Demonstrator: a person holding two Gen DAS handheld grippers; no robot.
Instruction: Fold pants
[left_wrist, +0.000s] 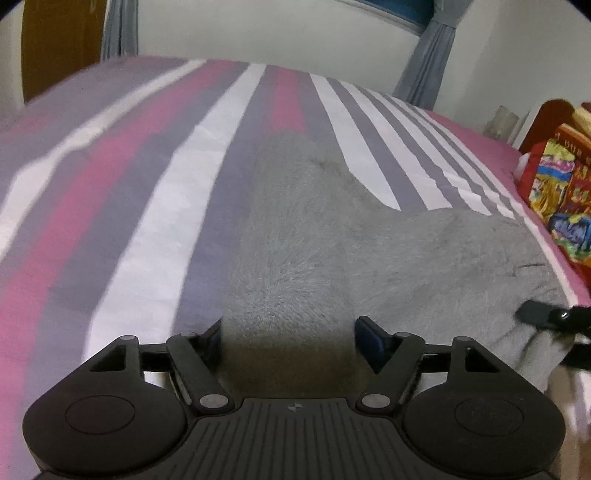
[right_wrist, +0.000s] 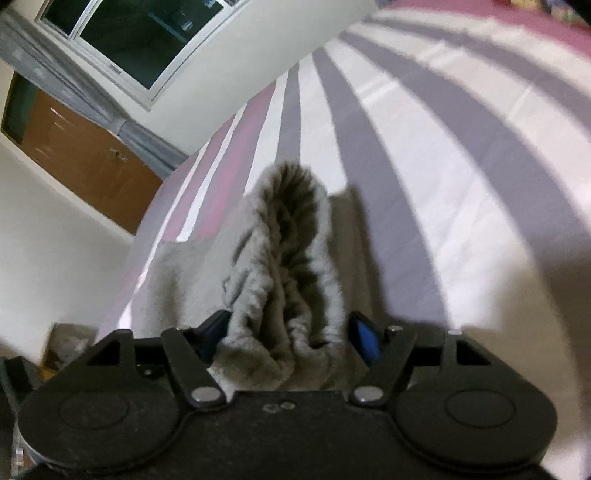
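Left gripper (left_wrist: 288, 334) hangs low over the grey fleece pants (left_wrist: 295, 240), its jaws spread with a flat pant leg lying between them. The blue pads (left_wrist: 369, 341) sit at the leg's two edges; whether they press the cloth or only flank it I cannot tell. Right gripper (right_wrist: 288, 332) also has its jaws spread, with a bunched, gathered end of the pants (right_wrist: 284, 266) standing up between the pads, which again sit at the cloth's sides with no clear squeeze.

Pants lie on the striped bedsheet (left_wrist: 129, 184), one leg running away from the left gripper and the wider part spreading to its right, toward the bed's pink edge. At the far right of the left view, the right gripper's dark finger (left_wrist: 539, 314) touches the pants. Beyond the pants' right side stands a colourful package (left_wrist: 557, 195).
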